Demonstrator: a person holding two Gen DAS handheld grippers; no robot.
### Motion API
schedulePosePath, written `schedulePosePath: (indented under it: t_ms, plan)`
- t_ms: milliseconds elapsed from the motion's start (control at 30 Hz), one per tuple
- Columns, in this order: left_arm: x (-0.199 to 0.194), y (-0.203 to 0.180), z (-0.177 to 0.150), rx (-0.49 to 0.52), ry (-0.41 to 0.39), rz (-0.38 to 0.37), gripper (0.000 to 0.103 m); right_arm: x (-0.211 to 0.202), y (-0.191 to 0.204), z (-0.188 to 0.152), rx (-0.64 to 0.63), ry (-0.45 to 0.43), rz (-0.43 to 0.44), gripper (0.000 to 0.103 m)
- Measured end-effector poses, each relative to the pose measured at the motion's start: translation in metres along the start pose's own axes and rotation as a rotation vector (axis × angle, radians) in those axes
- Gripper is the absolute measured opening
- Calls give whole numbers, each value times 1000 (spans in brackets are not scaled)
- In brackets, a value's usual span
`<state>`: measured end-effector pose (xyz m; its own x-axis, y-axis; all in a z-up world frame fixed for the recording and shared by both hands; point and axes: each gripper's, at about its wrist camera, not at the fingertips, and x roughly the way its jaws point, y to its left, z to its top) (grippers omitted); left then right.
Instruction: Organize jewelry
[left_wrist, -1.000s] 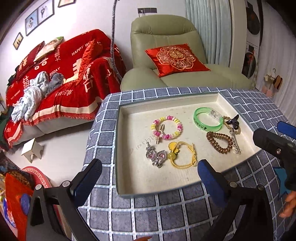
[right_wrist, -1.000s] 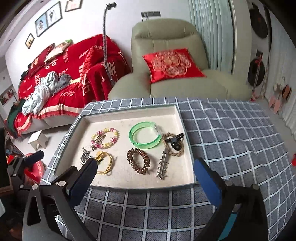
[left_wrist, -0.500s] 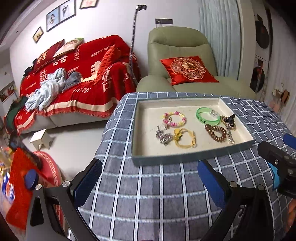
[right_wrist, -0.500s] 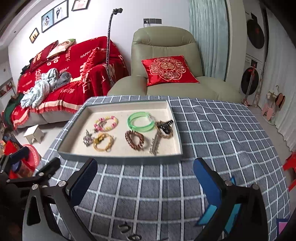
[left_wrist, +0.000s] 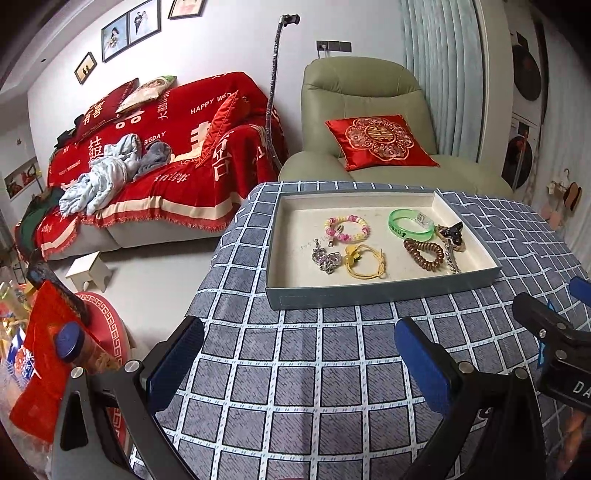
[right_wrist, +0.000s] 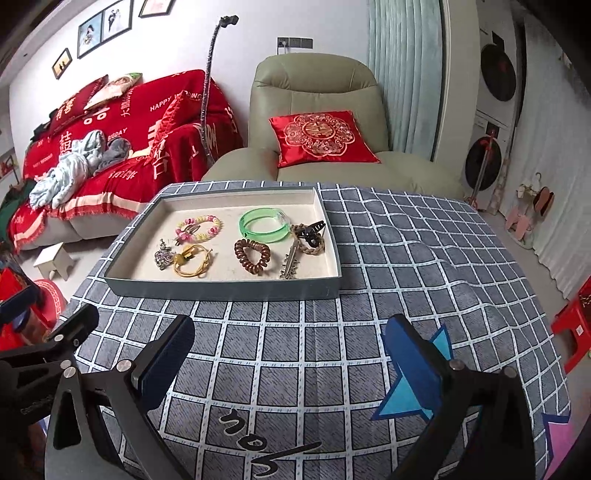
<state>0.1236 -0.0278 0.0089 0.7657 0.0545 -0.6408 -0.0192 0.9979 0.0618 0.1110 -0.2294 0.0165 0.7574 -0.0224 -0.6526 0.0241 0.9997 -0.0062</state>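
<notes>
both claws are just hanging over the near side of the bench, nothing in either one. left claw (left_wrist: 299, 354) has its blue-padded fingers (left_wrist: 175, 360) spread wide apart, pointing forward and a bit downward. right claw (right_wrist: 288, 354) is the same deal, fingers (right_wrist: 413, 356) wide, empty gap between them. they sit side by side: the right one pokes into the left camera's right edge, and the left one shows at the left edge of the right camera.
</notes>
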Motion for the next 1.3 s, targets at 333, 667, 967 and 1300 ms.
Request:
schedulePosePath:
  t_ms: [333, 667, 967, 1300]
  plan:
    - [1, -1, 0, -1, 2, -1, 103, -4, 0, 2, -2, -6, 4, 103]
    - [-3, -2, -1, -6, 8, -3, 103, -4, 0, 2, 1, -6, 5, 103]
    - [-3, -2, 0, -8, 7, -6, 103, -6, 1, 3, -1, -8, 7, 103]
    - [-3, -4, 2, -12, 8, -6, 103, -8, 3, 5, -4, -9, 9, 103]
